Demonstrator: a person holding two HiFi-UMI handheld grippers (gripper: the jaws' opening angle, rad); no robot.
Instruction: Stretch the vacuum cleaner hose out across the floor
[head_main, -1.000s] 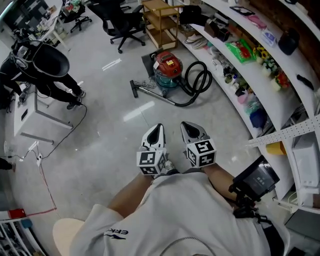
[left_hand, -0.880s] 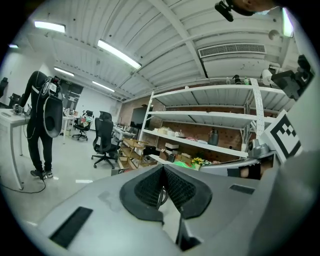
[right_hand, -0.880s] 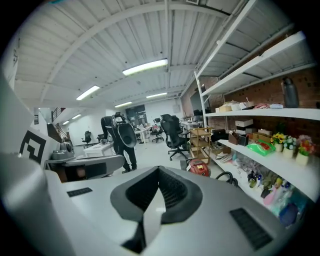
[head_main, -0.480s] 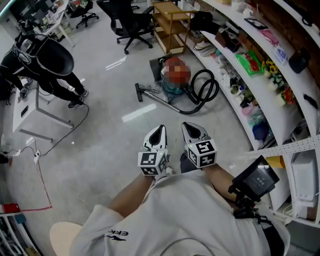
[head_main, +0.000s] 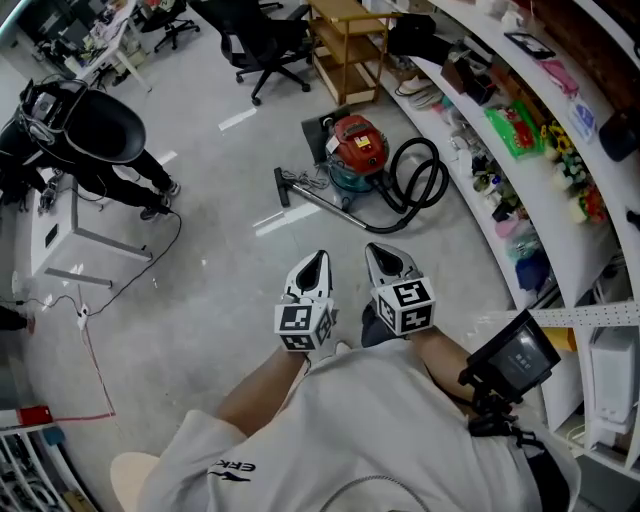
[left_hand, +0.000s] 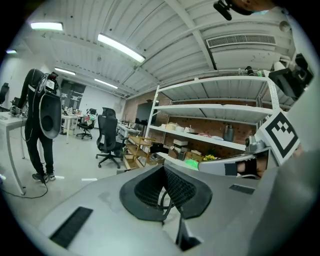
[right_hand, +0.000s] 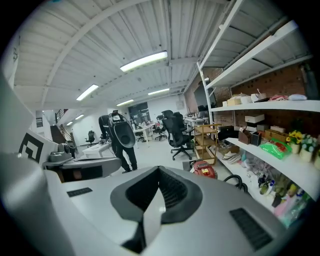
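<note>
A red and teal vacuum cleaner (head_main: 357, 148) stands on the grey floor ahead of me, close to the shelving. Its black hose (head_main: 418, 181) lies coiled in loops at its right side. The wand and floor nozzle (head_main: 300, 191) stretch out to the left. In the head view my left gripper (head_main: 317, 262) and right gripper (head_main: 384, 254) are held side by side at waist height, both shut and empty, well short of the vacuum. The right gripper view shows the vacuum cleaner (right_hand: 204, 169) and the hose (right_hand: 239, 183) beyond the shut right gripper (right_hand: 159, 194). In its own view the left gripper (left_hand: 164, 189) is shut too.
White curved shelves (head_main: 520, 150) full of goods run along the right. A person in black (head_main: 85, 130) stands at the left by a white table (head_main: 55, 235), with cables (head_main: 95, 370) on the floor. An office chair (head_main: 262, 40) and a wooden trolley (head_main: 345, 35) stand behind the vacuum.
The vacuum cleaner and hose sit slightly lower and nearer in the head view, as I have moved towards them. Both grippers keep their shut, side-by-side pose.
</note>
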